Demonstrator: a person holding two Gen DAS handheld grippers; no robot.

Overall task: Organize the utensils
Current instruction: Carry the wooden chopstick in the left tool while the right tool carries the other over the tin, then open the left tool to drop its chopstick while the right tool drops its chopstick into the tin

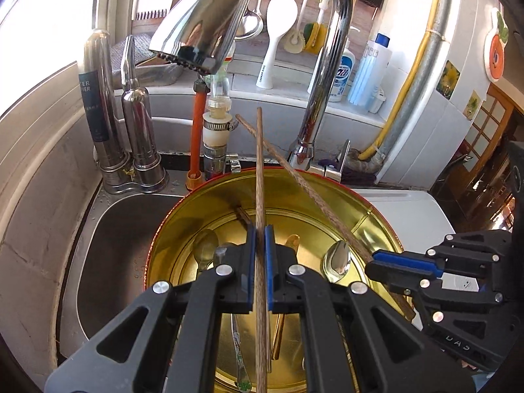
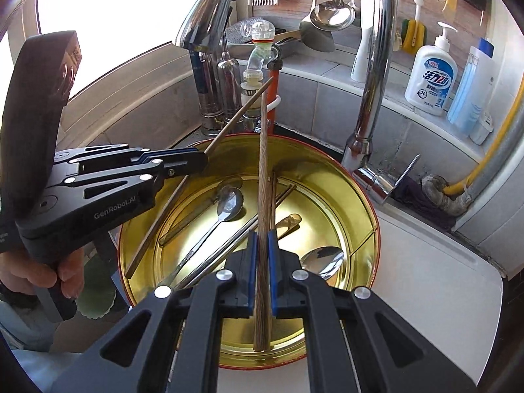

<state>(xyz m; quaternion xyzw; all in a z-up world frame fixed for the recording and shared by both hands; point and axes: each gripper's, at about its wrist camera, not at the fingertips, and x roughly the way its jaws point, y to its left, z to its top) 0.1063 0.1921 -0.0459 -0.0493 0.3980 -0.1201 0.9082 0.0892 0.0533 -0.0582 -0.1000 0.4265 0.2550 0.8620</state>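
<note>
A round gold tin (image 1: 213, 203) (image 2: 327, 170) with a red outer rim holds several utensils: silver spoons (image 2: 231, 201) (image 1: 337, 258), a gold spoon (image 2: 290, 221) and metal and wooden chopsticks. My left gripper (image 1: 260, 229) (image 2: 204, 160) is shut on a wooden chopstick (image 1: 260, 163) (image 2: 235, 114), which slants up over the tin. My right gripper (image 2: 261, 234) (image 1: 371, 262) is shut on another wooden chopstick (image 2: 263, 163) (image 1: 294, 177). Both grippers hang above the tin, and the two chopsticks cross near their far ends.
A chrome faucet (image 1: 196, 32) (image 2: 376, 65) arches over the tin, its head close to the chopstick tips. The steel sink (image 1: 108, 245) lies left, a white board (image 2: 425, 278) right. Filter cylinders (image 1: 101, 98) and bottles (image 2: 429, 75) line the back. A hand (image 2: 65, 275) holds the left gripper.
</note>
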